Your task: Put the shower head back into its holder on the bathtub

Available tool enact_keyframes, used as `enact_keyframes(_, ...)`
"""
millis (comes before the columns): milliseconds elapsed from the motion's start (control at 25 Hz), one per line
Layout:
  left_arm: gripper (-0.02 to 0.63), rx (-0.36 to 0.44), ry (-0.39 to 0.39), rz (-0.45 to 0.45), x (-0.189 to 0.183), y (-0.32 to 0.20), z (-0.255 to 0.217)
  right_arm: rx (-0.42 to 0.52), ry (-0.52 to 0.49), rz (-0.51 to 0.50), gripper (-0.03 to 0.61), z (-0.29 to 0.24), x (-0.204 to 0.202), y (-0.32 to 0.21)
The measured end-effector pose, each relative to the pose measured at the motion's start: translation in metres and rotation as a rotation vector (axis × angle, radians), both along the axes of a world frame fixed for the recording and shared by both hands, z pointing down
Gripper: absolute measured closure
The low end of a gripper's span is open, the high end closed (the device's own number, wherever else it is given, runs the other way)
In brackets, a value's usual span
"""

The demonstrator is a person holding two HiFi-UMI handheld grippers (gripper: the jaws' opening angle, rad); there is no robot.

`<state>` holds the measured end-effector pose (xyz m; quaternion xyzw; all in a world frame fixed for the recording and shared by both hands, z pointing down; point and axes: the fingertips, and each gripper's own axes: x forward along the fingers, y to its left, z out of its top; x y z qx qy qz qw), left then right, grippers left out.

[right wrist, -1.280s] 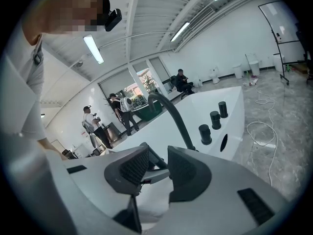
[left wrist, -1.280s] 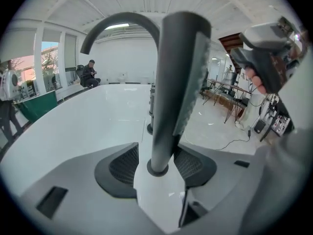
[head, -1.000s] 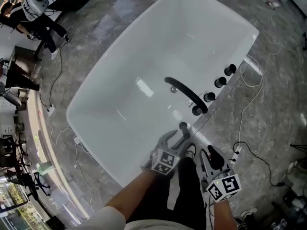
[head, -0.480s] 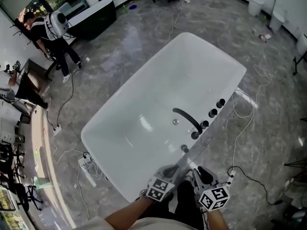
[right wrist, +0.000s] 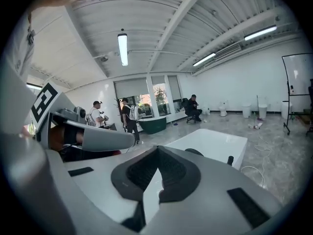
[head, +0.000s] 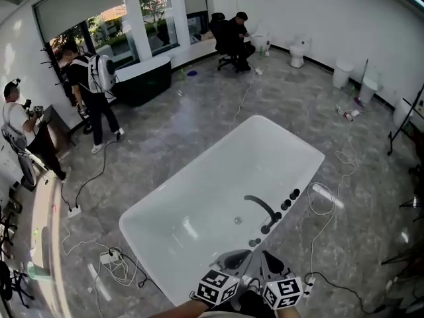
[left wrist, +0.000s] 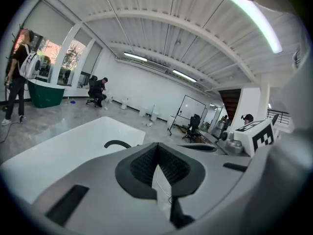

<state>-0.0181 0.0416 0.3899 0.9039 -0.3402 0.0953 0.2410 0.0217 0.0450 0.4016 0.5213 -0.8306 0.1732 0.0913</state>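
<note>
The white bathtub [head: 199,204] stands in the middle of the head view, with a black curved faucet [head: 262,208] and black knobs [head: 290,197] on its near right rim. A small black fitting [head: 254,242] stands on that rim nearest me; whether it is the shower head in its holder I cannot tell. My left gripper [head: 240,257] and right gripper [head: 270,260] are side by side at the bottom edge, raised clear of the rim. Both are shut with nothing between the jaws, as the left gripper [left wrist: 157,148] and right gripper [right wrist: 157,151] show in their own views.
Cables [head: 328,211] trail over the grey stone floor right of the tub, and a power strip [head: 109,257] lies to its left. People [head: 93,85] stand at the far left near a dark green tub [head: 146,78]. A seated person [head: 232,38] and toilets [head: 301,50] are at the back.
Both grippers have lifted up and back from the tub rim, and the left gripper's jaws have closed. The head view has swung up from the tub to take in the whole room.
</note>
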Motion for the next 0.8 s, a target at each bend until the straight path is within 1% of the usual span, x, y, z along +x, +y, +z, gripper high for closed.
enact_keyframes(80,0.609,0.020,-0.001,0.001,-0.009,0.000,-0.007,0.021,0.002,0.004,0.566,-0.011,-0.012,0.004)
enact_keyframes(160,0.609,0.024,0.001,-0.005,-0.016,0.002,-0.010,0.032,0.014,0.001,0.566,-0.019,-0.020,0.009)
enact_keyframes(280,0.609,0.033,0.005,-0.004,-0.018,0.007,-0.014,0.042,0.027,0.009,0.566,-0.027,-0.021,0.013)
enact_keyframes(520,0.609,0.059,0.009,0.006,-0.001,0.009,-0.020,0.050,0.036,0.019,0.566,-0.034,-0.006,0.014)
enact_keyframes(800,0.609,0.072,-0.005,-0.015,0.018,0.006,-0.022,0.054,0.041,0.000,0.566,-0.037,0.014,0.012)
